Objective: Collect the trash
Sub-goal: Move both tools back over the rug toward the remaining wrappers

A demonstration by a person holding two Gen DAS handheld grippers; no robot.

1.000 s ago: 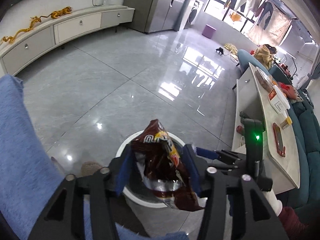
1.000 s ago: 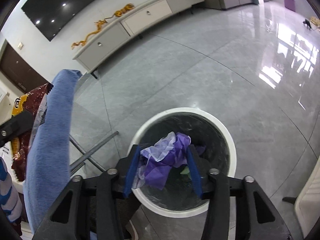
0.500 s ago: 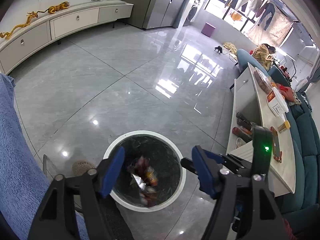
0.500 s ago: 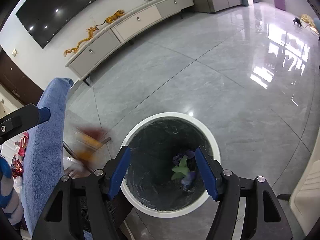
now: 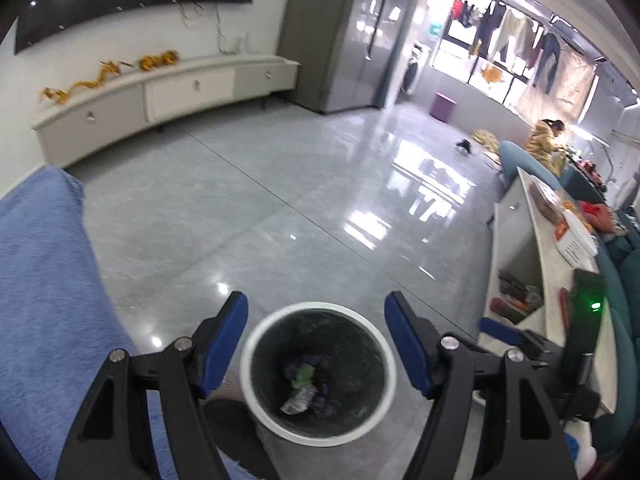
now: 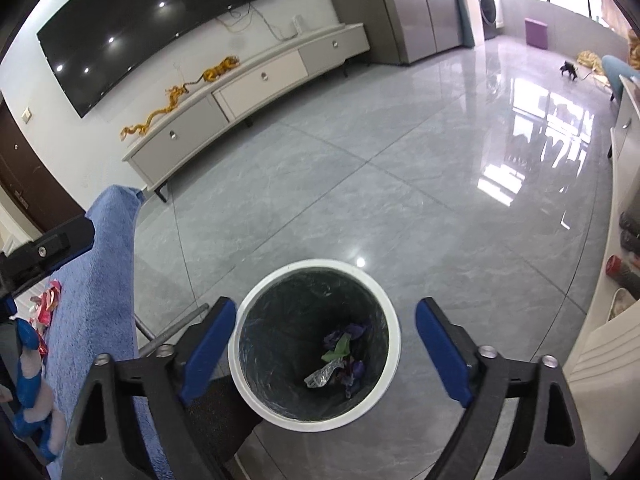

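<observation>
A round white-rimmed trash bin (image 5: 256, 404) with a dark liner stands on the grey floor, also in the right wrist view (image 6: 394, 344). Inside lie purple, green and silvery scraps of trash (image 5: 306, 380) (image 6: 340, 356). My left gripper (image 5: 316, 340) is open and empty, held above the bin. My right gripper (image 6: 322, 342) is open and empty above the same bin. The right gripper's body with a green light (image 5: 580, 320) shows at the right of the left wrist view. A red wrapper (image 6: 50, 300) lies on the blue cloth at the left.
A blue cloth-covered surface (image 5: 44, 280) (image 6: 104, 280) lies left of the bin, with a blue and white toy (image 6: 30, 380) on it. A white table with clutter (image 5: 560, 248) stands right. A long white cabinet (image 6: 248, 92) lines the far wall.
Both grippers opened: the brown snack bag fell from the left and the purple scrap from the right into the bin. Both grippers then rose higher above it.
</observation>
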